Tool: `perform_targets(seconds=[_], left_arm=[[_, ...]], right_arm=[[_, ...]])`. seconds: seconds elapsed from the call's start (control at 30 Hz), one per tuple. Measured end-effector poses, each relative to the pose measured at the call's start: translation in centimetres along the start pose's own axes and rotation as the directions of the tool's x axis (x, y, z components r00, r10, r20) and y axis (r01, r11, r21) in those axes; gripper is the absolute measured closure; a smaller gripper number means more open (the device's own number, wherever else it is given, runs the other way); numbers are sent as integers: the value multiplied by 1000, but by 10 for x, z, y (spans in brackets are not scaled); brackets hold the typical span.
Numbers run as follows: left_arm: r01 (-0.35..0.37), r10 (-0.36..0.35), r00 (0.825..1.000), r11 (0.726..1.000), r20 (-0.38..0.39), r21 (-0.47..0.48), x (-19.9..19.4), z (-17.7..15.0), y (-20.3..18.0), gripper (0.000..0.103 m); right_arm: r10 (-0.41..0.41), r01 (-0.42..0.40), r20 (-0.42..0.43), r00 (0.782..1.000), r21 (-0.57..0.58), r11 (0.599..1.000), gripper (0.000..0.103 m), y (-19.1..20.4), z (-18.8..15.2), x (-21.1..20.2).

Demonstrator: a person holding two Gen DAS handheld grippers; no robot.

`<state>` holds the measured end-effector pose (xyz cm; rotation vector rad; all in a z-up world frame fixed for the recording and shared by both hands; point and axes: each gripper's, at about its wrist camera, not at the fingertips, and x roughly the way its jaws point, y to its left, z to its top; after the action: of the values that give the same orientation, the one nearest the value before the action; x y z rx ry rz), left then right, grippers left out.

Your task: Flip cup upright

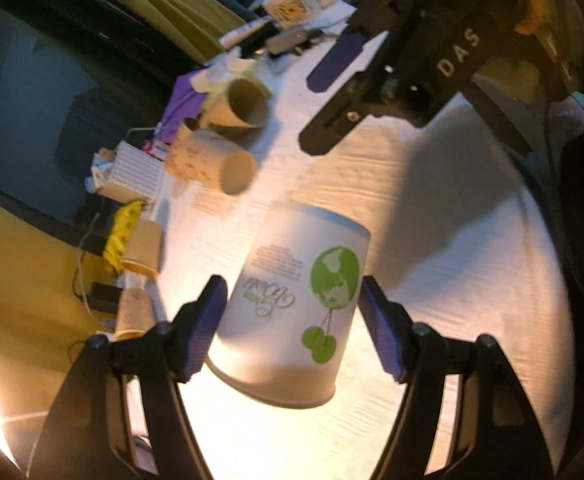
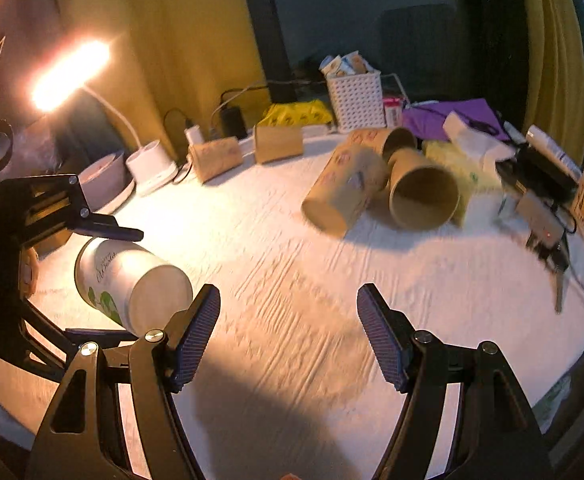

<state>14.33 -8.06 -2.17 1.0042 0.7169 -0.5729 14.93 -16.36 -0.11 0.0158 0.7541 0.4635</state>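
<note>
A white paper cup (image 1: 292, 304) with a green globe print lies between the fingers of my left gripper (image 1: 292, 320), rim toward the camera and base pointing away. The jaws are wide apart, with small gaps to the cup on both sides. In the right wrist view the same cup (image 2: 132, 284) lies on its side at the left, between the left gripper's black fingers (image 2: 108, 232). My right gripper (image 2: 288, 328) is open and empty above the white tablecloth (image 2: 292, 272). It also shows in the left wrist view (image 1: 331, 92), up at the top right.
Two brown paper cups (image 2: 371, 188) lie on their sides at the back, more stand along the back edge (image 2: 280, 142). A white basket (image 2: 355, 98), purple cloth (image 2: 451, 116), lit desk lamp (image 2: 72, 76), chargers, cables and a keyed device (image 2: 543, 232) crowd the table's rim.
</note>
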Motion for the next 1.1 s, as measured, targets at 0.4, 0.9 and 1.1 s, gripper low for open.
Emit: perform_targets(seconds=[0.4, 0.9, 1.1], left_arm=[[66, -66, 995, 998, -80, -6, 24, -3, -36, 32], [131, -112, 990, 960, 88, -248, -18, -24, -23, 9], [155, -61, 976, 870, 210, -468, -52, -64, -14, 9]], right_arm=[[22, -24, -45, 999, -28, 999, 29, 8, -23, 5], [51, -59, -47, 998, -175, 983, 29, 36, -9, 6], [174, -207, -136, 975, -283, 936, 29, 60, 2, 6]])
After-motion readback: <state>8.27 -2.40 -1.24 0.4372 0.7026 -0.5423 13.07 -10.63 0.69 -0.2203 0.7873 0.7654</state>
